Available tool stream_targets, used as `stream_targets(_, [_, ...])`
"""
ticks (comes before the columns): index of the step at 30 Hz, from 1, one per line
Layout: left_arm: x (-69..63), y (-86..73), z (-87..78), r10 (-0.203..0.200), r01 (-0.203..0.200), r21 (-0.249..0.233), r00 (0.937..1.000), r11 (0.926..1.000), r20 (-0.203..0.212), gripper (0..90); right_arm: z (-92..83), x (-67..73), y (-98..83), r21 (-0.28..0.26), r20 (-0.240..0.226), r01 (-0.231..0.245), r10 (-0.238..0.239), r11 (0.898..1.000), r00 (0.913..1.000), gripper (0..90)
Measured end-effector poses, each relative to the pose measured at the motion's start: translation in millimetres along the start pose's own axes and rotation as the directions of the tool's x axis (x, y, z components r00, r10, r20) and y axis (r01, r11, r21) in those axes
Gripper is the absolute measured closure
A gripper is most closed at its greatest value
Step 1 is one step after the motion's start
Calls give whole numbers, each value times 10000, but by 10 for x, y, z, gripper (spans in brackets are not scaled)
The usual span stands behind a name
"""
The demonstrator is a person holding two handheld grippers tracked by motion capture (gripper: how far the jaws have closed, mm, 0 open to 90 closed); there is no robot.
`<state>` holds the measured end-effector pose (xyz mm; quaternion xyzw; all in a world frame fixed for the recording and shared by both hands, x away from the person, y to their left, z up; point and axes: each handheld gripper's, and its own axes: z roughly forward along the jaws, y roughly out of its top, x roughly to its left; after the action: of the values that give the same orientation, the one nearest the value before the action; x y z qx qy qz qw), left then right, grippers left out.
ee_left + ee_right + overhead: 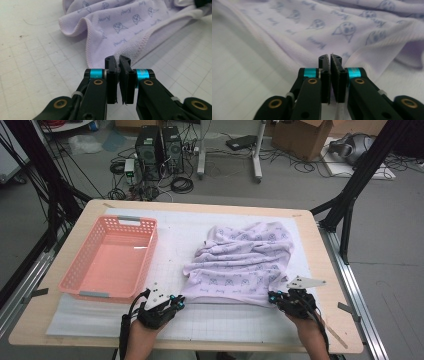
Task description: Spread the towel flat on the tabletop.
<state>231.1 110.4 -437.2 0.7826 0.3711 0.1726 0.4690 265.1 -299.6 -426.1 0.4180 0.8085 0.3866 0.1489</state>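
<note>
A lilac cloth (240, 262) printed with small faces lies rumpled on the white grid mat (180, 240), right of centre. My left gripper (177, 301) is at the cloth's near left corner. In the left gripper view the jaws (117, 60) are shut on the stitched hem of the cloth (125, 25), with fabric pinched between the pads. My right gripper (272, 296) is at the near right corner. In the right gripper view its jaws (330, 58) stand almost together at the edge of the cloth (324, 25), and a thin fold of fabric seems caught between them.
An empty pink plastic basket (75, 265) stands on the left part of the mat. The wooden table's front edge (200, 345) runs just behind my hands. Black frame posts, computers and cables stand on the floor beyond the table.
</note>
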Motion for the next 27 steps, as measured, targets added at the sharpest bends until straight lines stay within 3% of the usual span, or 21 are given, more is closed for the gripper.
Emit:
stream_targets(2, [12,-8,-8,-142,142,-4,9999,9999,29,775,107,-1,4,-105,317,-47,50,9999,9995,690])
stream_targets(4, [46,-6,-34,-441,443,-184,9989,9988,145,638,109,8,-3,-388,450,-89,106,9992,9989,670])
stream_targets(7, [103,13,-81,-866,880,-640,9959,9941,252,504,-55,8,-39,-1102,836,-30,123,9939,9964,669])
stream_targets(10, [129,26,-115,-1003,1025,-933,9946,9903,276,496,-196,-37,-72,-1082,1066,-47,163,9941,9942,684])
stream_targets(12, [125,20,-106,-1000,1020,-872,9946,9910,278,496,-236,-51,-143,-433,1237,222,-167,9988,9922,685])
stream_targets(15, [96,5,-53,-1006,1017,-496,9946,9936,242,496,-252,-44,-220,-263,1032,149,-121,9995,9946,633])
stream_targets(17, [84,-13,3,-1039,1042,-73,9942,9945,291,483,-262,-28,-213,-192,1177,244,-219,9995,9928,618])
stream_targets(19, [53,-40,64,-1104,1095,229,9931,9937,399,460,-248,-7,-212,183,1694,656,-677,9977,9832,679])
stream_targets(21, [16,-52,109,-1079,1059,440,9931,9934,462,459,-221,-21,-245,775,2714,1049,-1223,9915,9547,779])
stream_targets(24, [-37,-47,174,-964,930,643,9940,9936,521,462,-227,-163,-324,653,3531,412,-617,9970,9335,845])
stream_targets(26, [-70,-49,221,-834,787,923,9954,9926,476,472,-236,-238,-380,404,3727,94,-238,9991,9276,847])
stream_targets(27, [-92,-55,239,-680,635,1026,9968,9927,410,494,-242,-254,-398,311,3649,-67,-51,9995,9310,825])
